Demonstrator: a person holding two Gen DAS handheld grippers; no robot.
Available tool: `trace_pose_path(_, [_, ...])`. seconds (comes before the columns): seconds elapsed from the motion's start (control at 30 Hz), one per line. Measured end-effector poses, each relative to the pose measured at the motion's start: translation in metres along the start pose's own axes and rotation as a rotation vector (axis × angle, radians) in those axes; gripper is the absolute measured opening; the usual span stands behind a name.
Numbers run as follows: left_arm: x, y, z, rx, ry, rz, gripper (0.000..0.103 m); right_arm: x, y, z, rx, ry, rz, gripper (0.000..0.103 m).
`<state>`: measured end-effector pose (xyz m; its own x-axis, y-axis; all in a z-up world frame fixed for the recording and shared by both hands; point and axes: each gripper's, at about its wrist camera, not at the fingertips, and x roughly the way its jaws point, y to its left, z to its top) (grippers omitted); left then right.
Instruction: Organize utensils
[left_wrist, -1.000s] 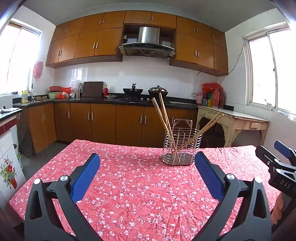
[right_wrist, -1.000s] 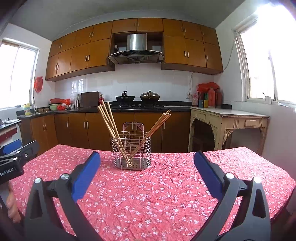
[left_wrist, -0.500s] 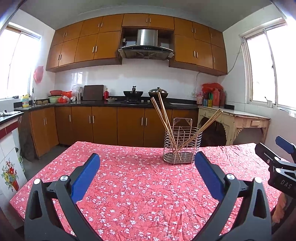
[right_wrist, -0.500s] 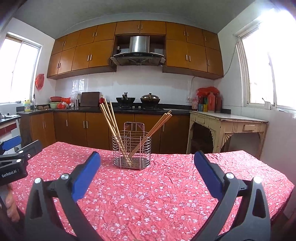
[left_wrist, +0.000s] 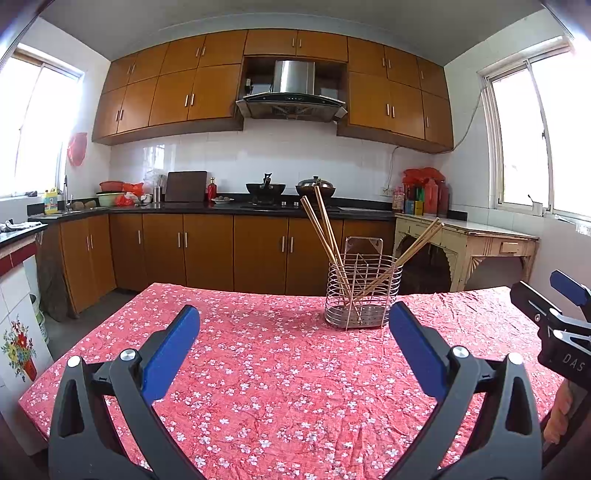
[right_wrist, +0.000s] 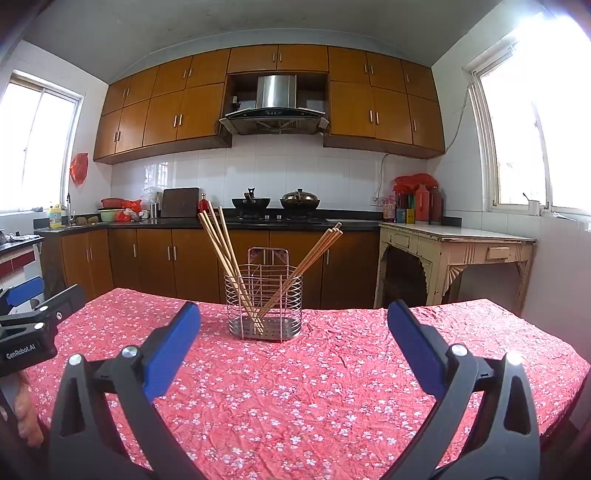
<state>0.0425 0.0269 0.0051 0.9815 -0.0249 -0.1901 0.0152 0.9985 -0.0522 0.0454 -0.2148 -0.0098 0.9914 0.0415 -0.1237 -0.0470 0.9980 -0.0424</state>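
Observation:
A wire utensil holder stands upright on the table with its red flowered cloth. Several wooden chopsticks lean out of it, one bunch to the left and one to the right. My left gripper is open above the cloth, short of the holder and to its left, with nothing between its blue pads. My right gripper is open too, empty, with the holder straight ahead between its fingers. Each gripper shows at the edge of the other's view.
Beyond the table's far edge run brown kitchen cabinets with a stove and pots. A cream side table stands at the right wall. A hand holds the right gripper.
Both views have tilted up slightly, so the holder sits a little higher and nearer. Both grippers stay open and empty.

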Motion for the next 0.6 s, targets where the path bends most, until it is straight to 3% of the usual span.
trace_pose_path(0.6, [-0.0018, -0.0012, 0.0015, 0.003, 0.002, 0.0, 0.101, 0.0002, -0.003, -0.0002, 0.005, 0.001, 0.003, 0.099])
